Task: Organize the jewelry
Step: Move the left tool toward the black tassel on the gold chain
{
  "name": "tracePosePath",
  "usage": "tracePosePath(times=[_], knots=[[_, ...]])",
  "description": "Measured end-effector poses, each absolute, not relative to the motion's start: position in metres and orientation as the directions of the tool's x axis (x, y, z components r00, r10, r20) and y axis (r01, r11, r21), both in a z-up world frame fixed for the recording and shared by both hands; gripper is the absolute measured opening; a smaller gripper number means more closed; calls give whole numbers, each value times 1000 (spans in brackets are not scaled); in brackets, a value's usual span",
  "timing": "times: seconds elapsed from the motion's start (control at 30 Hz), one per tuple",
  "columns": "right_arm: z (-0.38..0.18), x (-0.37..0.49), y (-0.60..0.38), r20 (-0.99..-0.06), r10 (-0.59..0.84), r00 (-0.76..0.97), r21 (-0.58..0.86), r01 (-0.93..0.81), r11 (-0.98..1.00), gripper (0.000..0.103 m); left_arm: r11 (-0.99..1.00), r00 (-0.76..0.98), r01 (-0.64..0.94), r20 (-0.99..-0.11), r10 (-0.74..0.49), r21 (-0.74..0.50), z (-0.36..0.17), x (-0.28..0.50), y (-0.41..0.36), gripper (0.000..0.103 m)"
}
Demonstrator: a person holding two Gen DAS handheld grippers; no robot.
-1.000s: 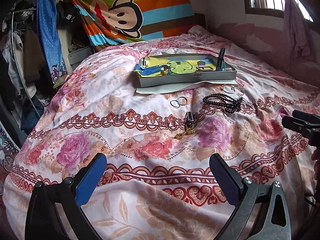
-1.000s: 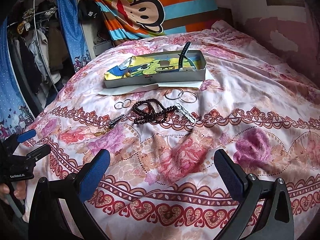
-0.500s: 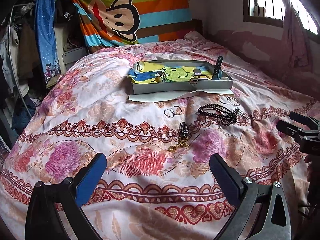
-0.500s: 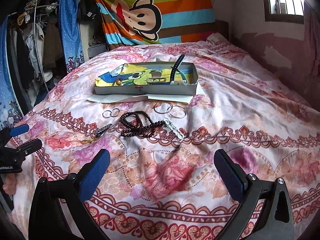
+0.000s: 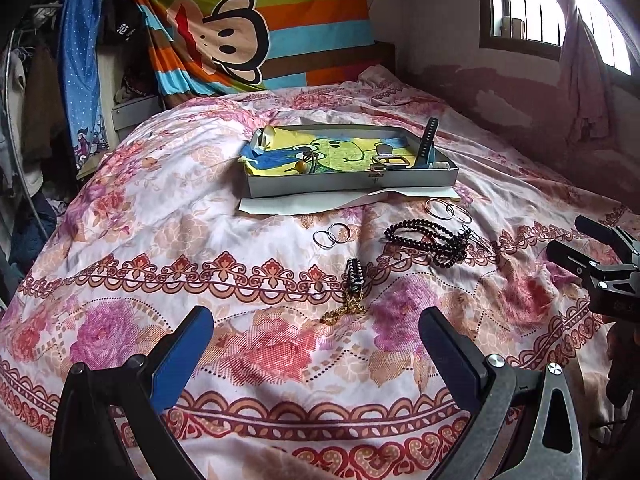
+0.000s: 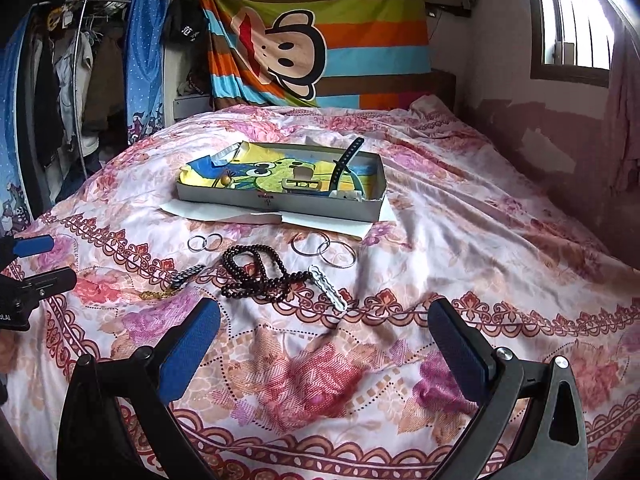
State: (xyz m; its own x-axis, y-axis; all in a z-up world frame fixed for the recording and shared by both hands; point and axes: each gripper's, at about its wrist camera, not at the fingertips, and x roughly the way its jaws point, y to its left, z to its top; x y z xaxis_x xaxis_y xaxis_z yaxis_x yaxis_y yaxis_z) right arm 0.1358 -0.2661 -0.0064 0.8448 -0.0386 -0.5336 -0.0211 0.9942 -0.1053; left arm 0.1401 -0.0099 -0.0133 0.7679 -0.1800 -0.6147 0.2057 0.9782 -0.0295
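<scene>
Floral bedding (image 5: 168,216) covered the bed, soft and rumpled, with a striped monkey blanket (image 5: 256,40) hung behind it. Both the left tongs (image 5: 316,344) and the right tongs (image 6: 324,340) hovered low over the quilt, each spread wide apart and holding nothing. The jewelry lay loose in front of a shallow grey box (image 5: 352,179): a black bead necklace (image 5: 428,240) coiled in loops, 2 small silver rings (image 5: 331,236) touching each other, 2 larger bangles (image 5: 446,209) overlapping, a dark link bracelet (image 5: 355,274) beside a thin gold chain (image 5: 344,312), and a pale link bracelet (image 6: 328,287) against the beads. I judged the chain riskiest: fine and sunk into the fabric, it could slip the pads, or they might pinch quilt instead. Lifting the beads could drag the pale bracelet along.
</scene>
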Motion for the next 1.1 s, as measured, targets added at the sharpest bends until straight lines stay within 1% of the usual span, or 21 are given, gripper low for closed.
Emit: tracePosePath(times=[0.2,0.57,0.73,0.87,1.0,1.1], knots=[[-7,142,-270,-519,-44,854,-108,-14,994,102,975,759,219,-621,-197,-42,-17,156,-15,103],[-14,158,-281,-535,-60,843,-102,6,995,102,965,736,255,-634,-237,-64,-29,182,-22,103],[-19,167,-288,-546,10,838,-56,-48,997,102,960,724,266,-639,-258,-86,-32,187,-23,103],[-27,175,-289,-574,18,819,-55,-60,997,102,958,711,273,-651,-266,-94,-35,191,-25,103],[-28,178,-290,-565,40,824,-57,-88,995,102,952,688,292,-672,-274,-88,-39,194,-30,103],[-31,182,-292,-594,53,802,-50,-102,994,102,947,674,309,-681,-286,-91,-41,195,-32,103]])
